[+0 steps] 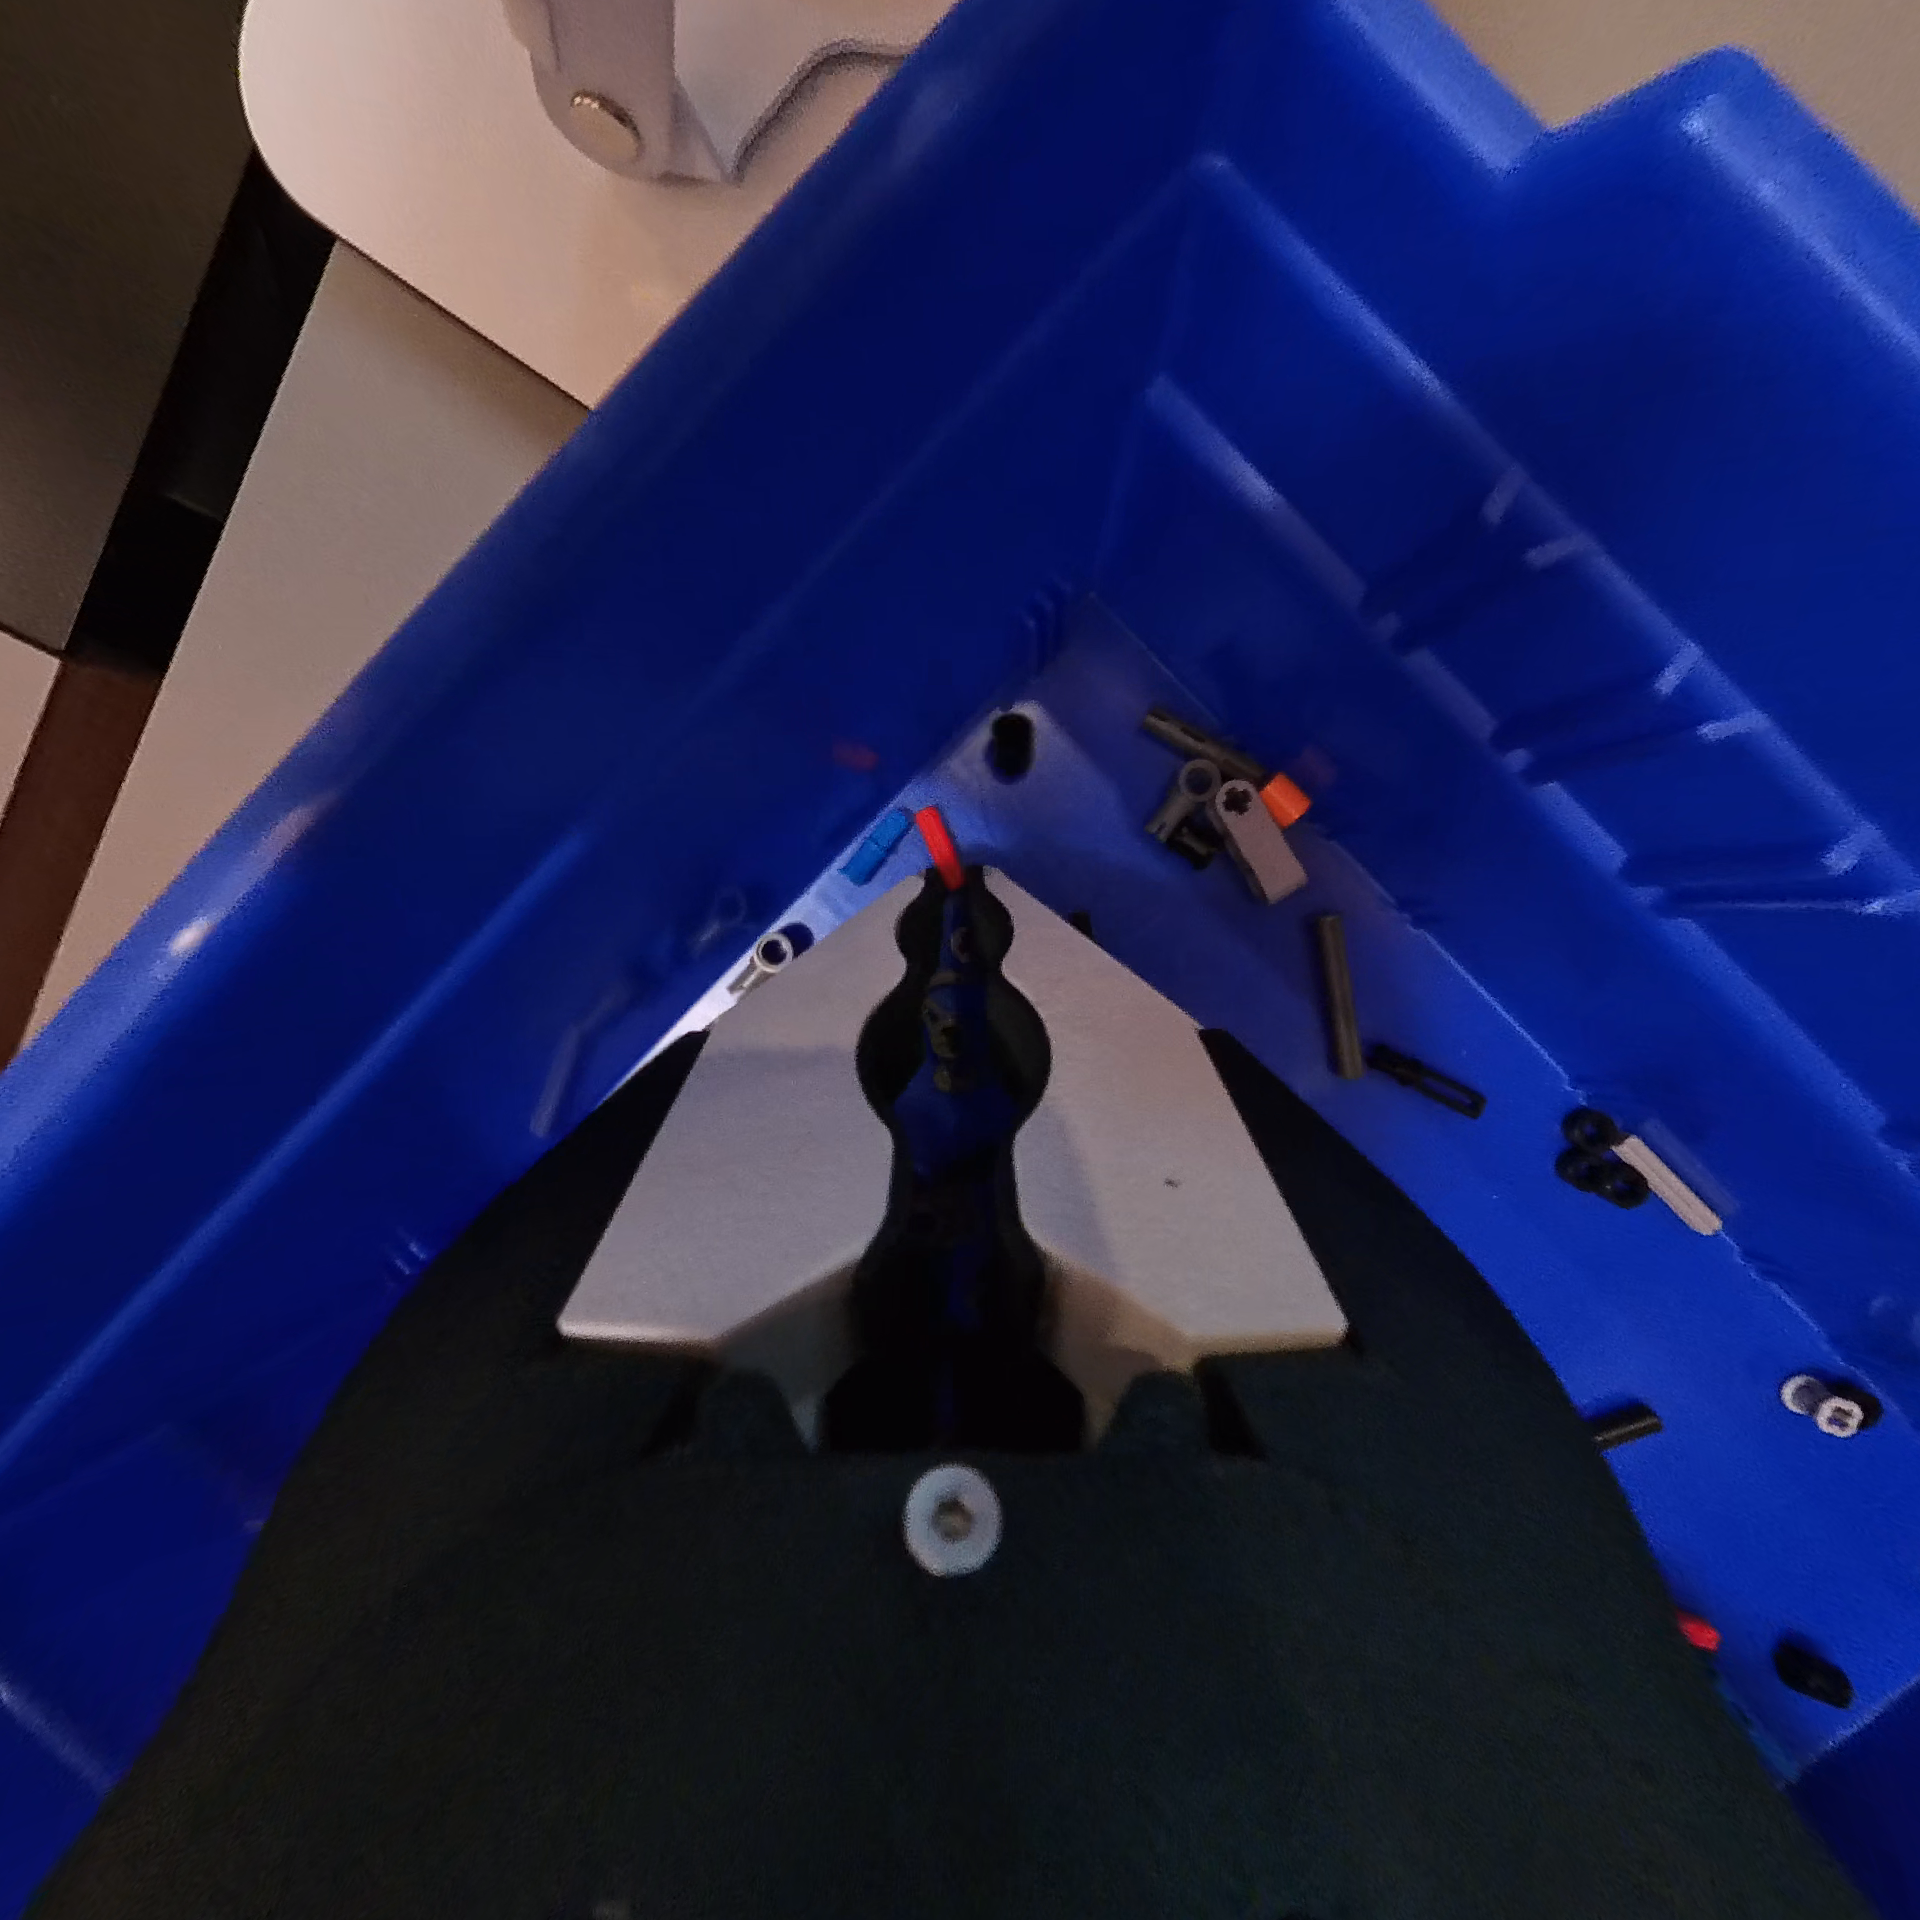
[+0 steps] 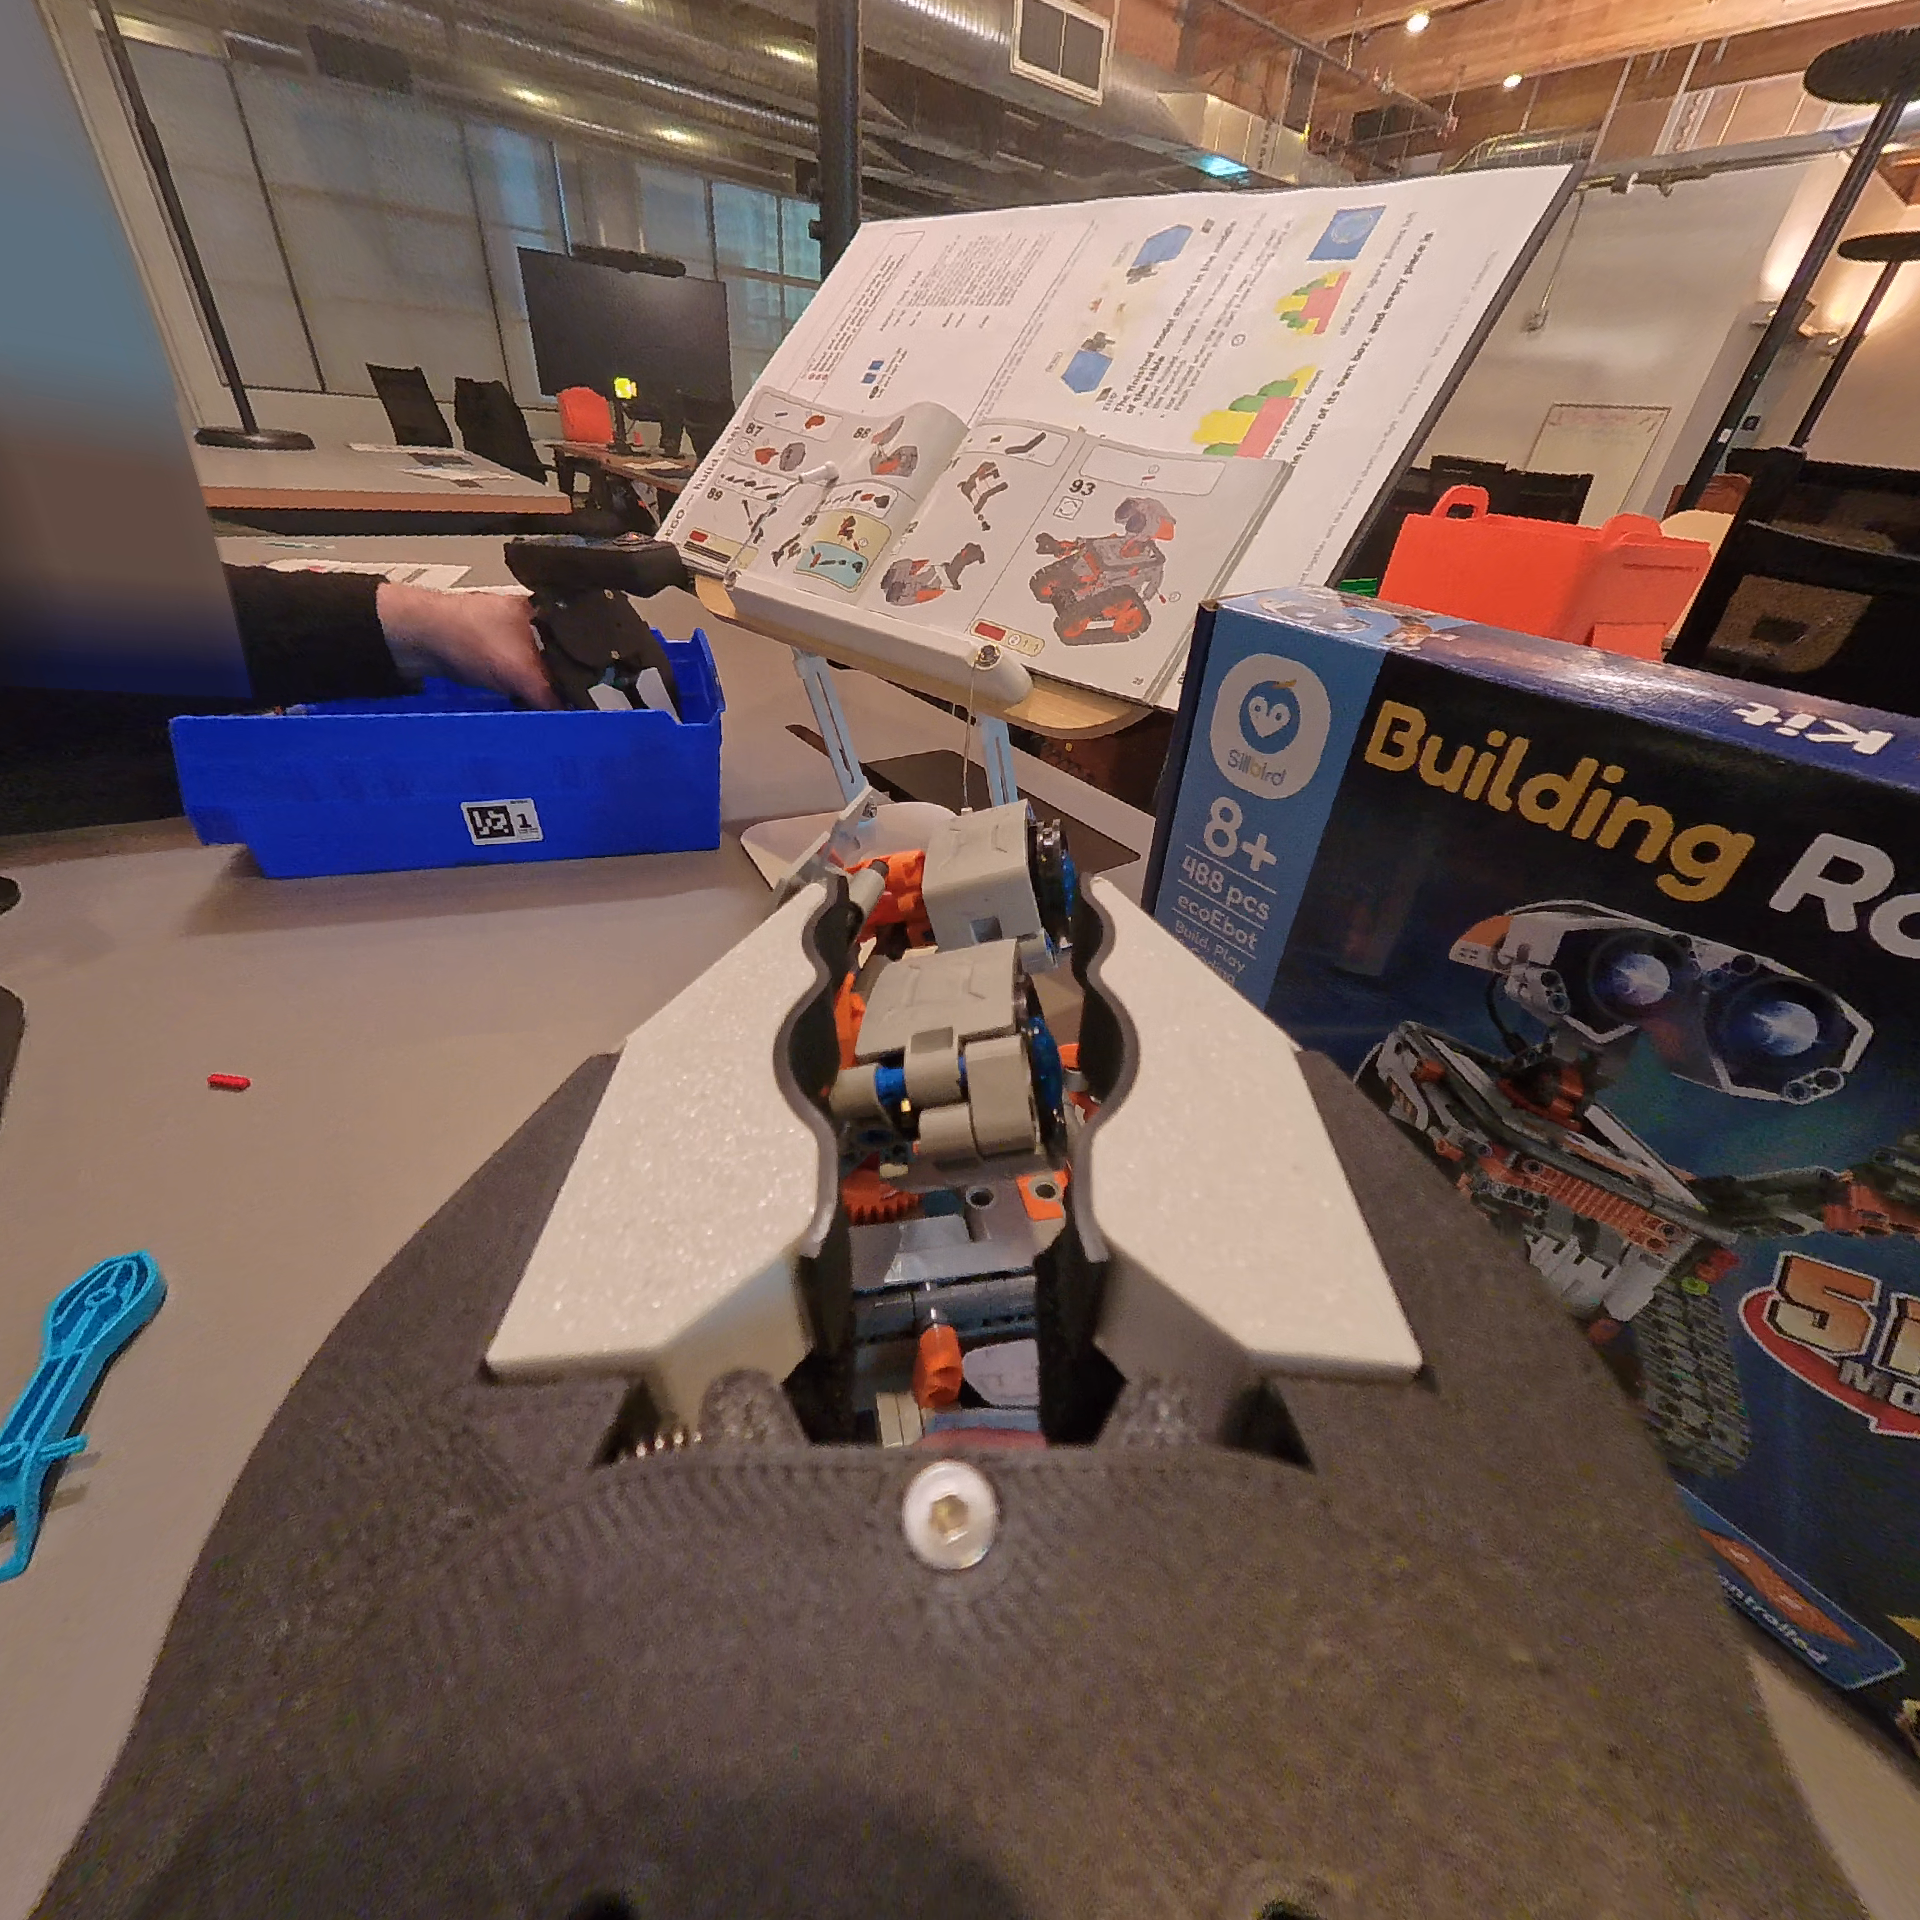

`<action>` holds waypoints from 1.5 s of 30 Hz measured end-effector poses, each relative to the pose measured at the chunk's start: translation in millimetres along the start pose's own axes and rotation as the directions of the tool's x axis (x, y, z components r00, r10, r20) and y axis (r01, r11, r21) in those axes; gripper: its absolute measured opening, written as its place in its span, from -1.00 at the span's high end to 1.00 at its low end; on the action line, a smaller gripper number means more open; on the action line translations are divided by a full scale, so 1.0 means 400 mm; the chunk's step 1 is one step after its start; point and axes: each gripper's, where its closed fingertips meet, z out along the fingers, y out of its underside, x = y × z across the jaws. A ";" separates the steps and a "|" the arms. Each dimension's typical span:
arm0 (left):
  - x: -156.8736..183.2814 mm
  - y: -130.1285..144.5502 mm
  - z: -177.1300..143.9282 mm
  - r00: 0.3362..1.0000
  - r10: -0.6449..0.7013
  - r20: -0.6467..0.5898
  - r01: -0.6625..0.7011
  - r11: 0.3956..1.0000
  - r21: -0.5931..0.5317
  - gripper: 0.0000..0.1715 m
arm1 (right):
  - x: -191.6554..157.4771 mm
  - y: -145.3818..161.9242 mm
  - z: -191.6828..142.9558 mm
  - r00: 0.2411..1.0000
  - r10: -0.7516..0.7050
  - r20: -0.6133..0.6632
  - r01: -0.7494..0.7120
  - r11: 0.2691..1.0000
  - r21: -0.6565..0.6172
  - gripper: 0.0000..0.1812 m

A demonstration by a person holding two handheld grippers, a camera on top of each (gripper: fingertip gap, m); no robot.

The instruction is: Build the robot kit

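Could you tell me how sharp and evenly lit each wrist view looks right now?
Left wrist view: soft overall, blue bin walls smeared, left gripper base in deep shadow. Right wrist view: sharper, bright ceiling lights, strong wide-angle bending, kit box edges soft; right gripper clear.

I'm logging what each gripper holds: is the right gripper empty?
No: in the right wrist view the right gripper is closed on a partly built grey and orange brick model that sits between its fingers.

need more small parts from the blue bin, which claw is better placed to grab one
Left. The left claw is already inside the blue bin, tips at a red pin. The right claw is shut on the grey and orange model, away from the bin.
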 end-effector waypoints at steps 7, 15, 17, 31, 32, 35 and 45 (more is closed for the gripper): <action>-0.010 0.014 -0.008 0.999 -0.029 0.034 0.029 0.999 -0.019 0.76 | 0.000 0.000 0.001 1.000 0.002 0.001 -0.002 1.000 0.000 0.54; 0.011 -0.004 0.002 1.000 0.004 0.008 -0.004 1.000 -0.010 0.89 | -0.001 0.000 0.000 1.000 0.001 0.001 -0.001 1.000 0.001 0.54; 0.016 -0.004 0.003 1.000 0.014 -0.005 -0.014 1.000 -0.012 0.94 | -0.001 0.000 0.000 1.000 0.001 0.003 -0.001 1.000 0.002 0.54; 0.030 -0.062 -0.120 0.996 0.055 0.063 -0.061 0.993 0.100 0.97 | 0.002 0.000 0.000 1.000 -0.003 -0.012 0.003 1.000 -0.028 0.52; 0.037 -0.076 -0.147 0.994 0.071 0.083 -0.079 0.991 0.107 0.97 | 0.002 0.000 -0.001 1.000 -0.004 -0.012 0.003 1.000 -0.030 0.52; 0.067 -0.128 -0.233 0.986 0.103 0.134 -0.122 0.983 0.137 0.97 | 0.003 0.000 -0.008 1.000 -0.006 -0.011 0.005 0.999 -0.037 0.50; 0.334 -0.388 -0.367 0.951 0.274 0.140 -0.304 0.910 0.281 0.98 | 0.001 0.002 -0.024 1.000 0.004 -0.003 -0.004 0.997 -0.074 0.45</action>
